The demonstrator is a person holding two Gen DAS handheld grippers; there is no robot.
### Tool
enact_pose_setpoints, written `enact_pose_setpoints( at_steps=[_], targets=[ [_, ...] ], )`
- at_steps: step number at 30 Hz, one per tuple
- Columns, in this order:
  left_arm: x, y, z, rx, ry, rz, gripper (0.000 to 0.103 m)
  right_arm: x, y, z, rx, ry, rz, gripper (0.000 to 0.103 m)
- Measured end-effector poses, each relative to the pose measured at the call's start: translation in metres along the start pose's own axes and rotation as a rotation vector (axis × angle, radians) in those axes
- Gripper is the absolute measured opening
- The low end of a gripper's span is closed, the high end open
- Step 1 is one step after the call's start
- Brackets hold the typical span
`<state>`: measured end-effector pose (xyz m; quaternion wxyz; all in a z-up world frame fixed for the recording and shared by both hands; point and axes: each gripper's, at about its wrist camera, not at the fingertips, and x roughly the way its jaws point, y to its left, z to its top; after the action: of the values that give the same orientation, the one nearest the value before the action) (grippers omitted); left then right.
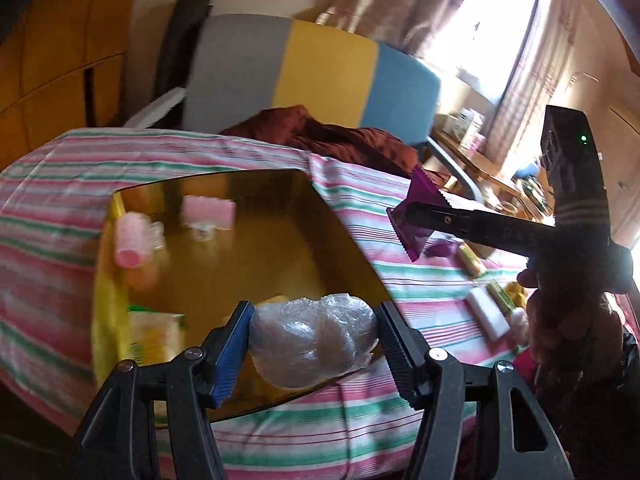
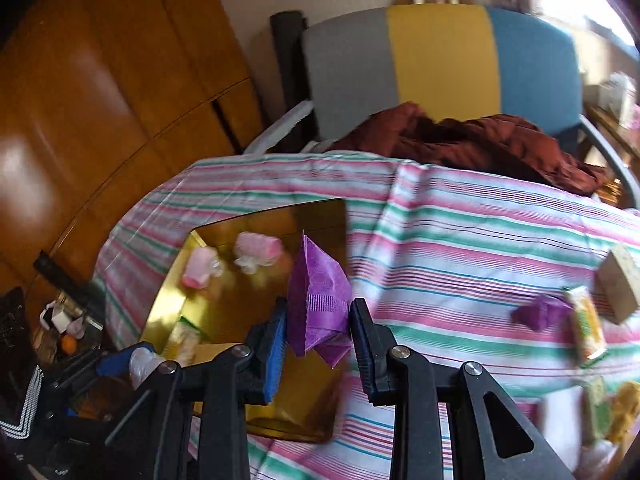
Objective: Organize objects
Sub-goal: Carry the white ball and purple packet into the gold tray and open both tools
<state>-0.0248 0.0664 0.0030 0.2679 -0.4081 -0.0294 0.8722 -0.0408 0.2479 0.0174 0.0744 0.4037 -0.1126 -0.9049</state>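
A gold tray lies on the striped cloth; inside it are pink hair rollers and a yellow-green packet. My left gripper is shut on a clear plastic-wrapped bundle over the tray's near edge. My right gripper is shut on a purple sachet, held above the gold tray, right of the pink rollers. In the left wrist view the right gripper hangs over the cloth, right of the tray, still clamping the purple sachet.
The striped cloth carries loose items at right: another purple sachet, yellow-green packets, a tan block, a white block. A grey-yellow-blue chair with a rust-red garment stands behind. Wooden cabinets fill the left.
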Motion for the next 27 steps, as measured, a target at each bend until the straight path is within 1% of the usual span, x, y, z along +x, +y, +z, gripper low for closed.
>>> enact_pose_setpoints(
  at_steps=[3, 8, 11, 14, 17, 18, 22, 23, 24, 25, 27],
  targets=[
    [-0.005, 0.028, -0.004, -0.055, -0.004, 0.039, 0.063, 0.02, 0.025, 0.004, -0.026, 0.042, 0.042, 0.031],
    [-0.009, 0.058, -0.008, -0.112, -0.015, 0.1, 0.064, 0.057, 0.061, 0.011, -0.052, 0.116, 0.117, 0.031],
    [-0.008, 0.072, -0.011, -0.147, 0.003, 0.115, 0.067, 0.073, 0.084, 0.013, -0.057, 0.146, 0.205, 0.035],
    [-0.001, 0.085, -0.017, -0.179, 0.027, 0.135, 0.069, 0.082, 0.095, 0.01, -0.053, 0.154, 0.232, 0.037],
    [0.004, 0.098, -0.024, -0.225, 0.059, 0.142, 0.07, 0.083, 0.098, 0.003, -0.063, 0.163, 0.227, 0.041],
    [0.004, 0.1, -0.025, -0.234, 0.063, 0.141, 0.07, 0.083, 0.098, 0.001, -0.064, 0.165, 0.217, 0.045],
    [0.002, 0.103, -0.029, -0.248, 0.05, 0.139, 0.071, 0.074, 0.091, -0.007, -0.063, 0.161, 0.182, 0.048],
    [0.001, 0.101, -0.029, -0.246, 0.047, 0.133, 0.071, 0.072, 0.089, -0.009, -0.064, 0.157, 0.167, 0.05],
    [0.0, 0.098, -0.029, -0.239, 0.043, 0.123, 0.071, 0.069, 0.087, -0.012, -0.064, 0.151, 0.151, 0.057],
    [-0.001, 0.094, -0.028, -0.225, 0.036, 0.106, 0.071, 0.066, 0.086, -0.014, -0.065, 0.142, 0.137, 0.062],
    [-0.001, 0.088, -0.026, -0.2, 0.03, 0.073, 0.073, 0.062, 0.083, -0.018, -0.063, 0.13, 0.119, 0.062]
  ],
)
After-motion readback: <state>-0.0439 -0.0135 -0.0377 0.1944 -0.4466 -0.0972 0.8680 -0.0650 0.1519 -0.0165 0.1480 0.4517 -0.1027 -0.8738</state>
